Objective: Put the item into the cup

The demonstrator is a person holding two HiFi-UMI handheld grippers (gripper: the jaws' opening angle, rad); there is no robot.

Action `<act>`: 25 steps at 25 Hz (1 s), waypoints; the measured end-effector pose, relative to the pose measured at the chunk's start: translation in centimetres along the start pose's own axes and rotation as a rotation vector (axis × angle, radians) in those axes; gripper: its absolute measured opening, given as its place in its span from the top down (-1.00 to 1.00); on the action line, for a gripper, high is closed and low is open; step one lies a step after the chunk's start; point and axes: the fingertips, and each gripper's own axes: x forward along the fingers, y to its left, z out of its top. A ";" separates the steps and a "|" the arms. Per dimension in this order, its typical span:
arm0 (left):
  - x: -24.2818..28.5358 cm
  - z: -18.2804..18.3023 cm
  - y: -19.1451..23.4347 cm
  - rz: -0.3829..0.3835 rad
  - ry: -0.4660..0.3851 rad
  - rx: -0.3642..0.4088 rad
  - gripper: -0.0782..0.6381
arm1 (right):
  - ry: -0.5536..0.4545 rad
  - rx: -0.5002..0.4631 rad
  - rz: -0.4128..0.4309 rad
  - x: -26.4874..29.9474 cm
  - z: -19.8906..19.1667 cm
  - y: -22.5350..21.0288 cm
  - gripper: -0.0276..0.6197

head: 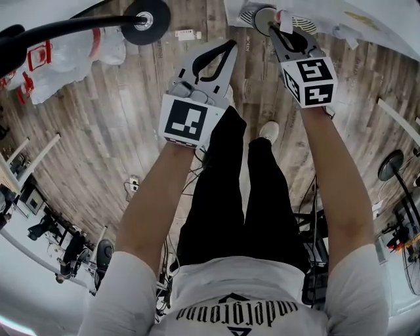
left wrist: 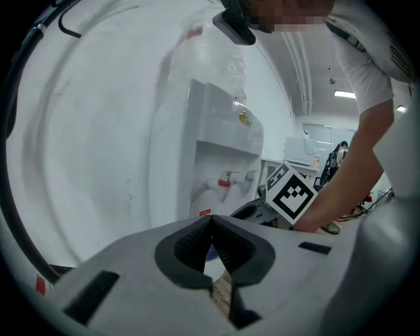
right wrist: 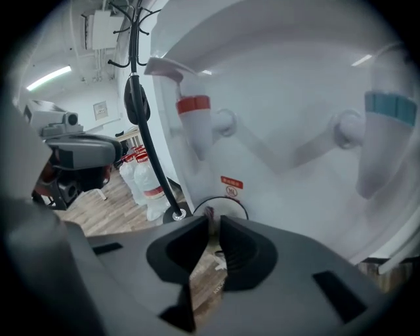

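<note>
Two grippers out front. Head view: left gripper (head: 230, 46) over wooden floor (head: 118, 125); right gripper (head: 279, 22) at water dispenser (head: 328, 16), cup (head: 265, 20) just beside its tips. Left gripper view: jaws together, empty. Right gripper view: narrow jaws pinch thin item (right wrist: 210, 214); red tap (right wrist: 193, 105) above, coat stand (right wrist: 141, 98) left.

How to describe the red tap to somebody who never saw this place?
Look at the big white water dispenser. Two taps stick out of its front recess. It is the left tap, with a red band; the right tap wears a blue band.
</note>
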 end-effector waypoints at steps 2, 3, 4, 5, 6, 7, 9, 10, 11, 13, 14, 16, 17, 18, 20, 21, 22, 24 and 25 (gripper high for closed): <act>-0.1 0.0 -0.1 0.002 0.004 -0.023 0.76 | 0.015 -0.002 0.012 0.6 -0.2 0.1 0.69; -0.2 -0.1 -0.2 0.001 0.007 -0.029 0.76 | 0.022 -0.005 0.016 0.8 -0.2 0.1 0.65; -0.2 -0.2 -0.3 -0.001 0.011 -0.035 0.76 | 0.026 -0.005 0.017 0.9 -0.3 0.1 0.59; -0.3 -0.2 -0.4 -0.003 0.014 -0.039 0.76 | 0.028 -0.001 0.015 1.0 -0.2 0.0 0.54; -0.3 -0.3 -0.4 -0.005 0.015 -0.043 0.76 | 0.028 0.004 0.012 1.0 -0.2 0.0 0.49; -0.4 -0.3 -0.4 -0.007 0.014 -0.046 0.76 | 0.027 0.008 0.010 1.1 -0.1 0.0 0.45; -0.6 -0.2 -0.3 -0.008 0.010 -0.049 0.76 | 0.027 0.018 0.010 1.1 -0.1 0.2 0.38; -0.7 -0.2 -0.4 -0.010 0.011 -0.049 0.76 | 0.027 0.023 0.010 1.1 -0.1 0.3 0.37; -0.8 -0.2 -0.4 -0.012 0.012 -0.049 0.76 | 0.026 0.029 0.012 1.0 -0.2 0.3 0.36; -0.9 -0.3 -0.5 -0.013 0.016 -0.049 0.76 | 0.020 0.047 0.020 0.9 -0.2 0.3 0.24; -0.9 -0.4 -0.5 -0.011 0.017 -0.050 0.76 | 0.018 0.052 0.023 0.8 -0.2 0.3 0.19; -1.0 -0.4 -0.5 -0.005 0.019 -0.054 0.76 | 0.013 0.051 0.024 0.6 -0.1 0.4 0.18; -1.1 -0.4 -0.5 -0.002 0.020 -0.055 0.76 | 0.011 0.048 0.023 0.4 -0.1 0.4 0.17; -1.1 -0.3 -0.5 0.001 0.020 -0.054 0.76 | 0.008 0.047 0.021 0.2 0.0 0.4 0.15; -1.3 -0.1 -0.5 0.006 0.015 -0.052 0.76 | -0.002 0.046 0.016 -0.2 0.2 0.4 0.12; -1.4 -0.1 -0.5 0.007 0.013 -0.051 0.76 | -0.007 0.045 0.016 -0.4 0.3 0.5 0.11; -1.5 0.0 -0.5 0.009 0.013 -0.051 0.76 | -0.010 0.042 0.017 -0.5 0.3 0.6 0.09; -1.6 0.0 -0.6 0.013 0.012 -0.051 0.76 | -0.013 0.031 0.023 -0.6 0.5 0.8 0.07; -1.7 0.1 -0.6 0.015 0.011 -0.049 0.76 | -0.014 0.026 0.024 -0.8 0.6 0.9 0.06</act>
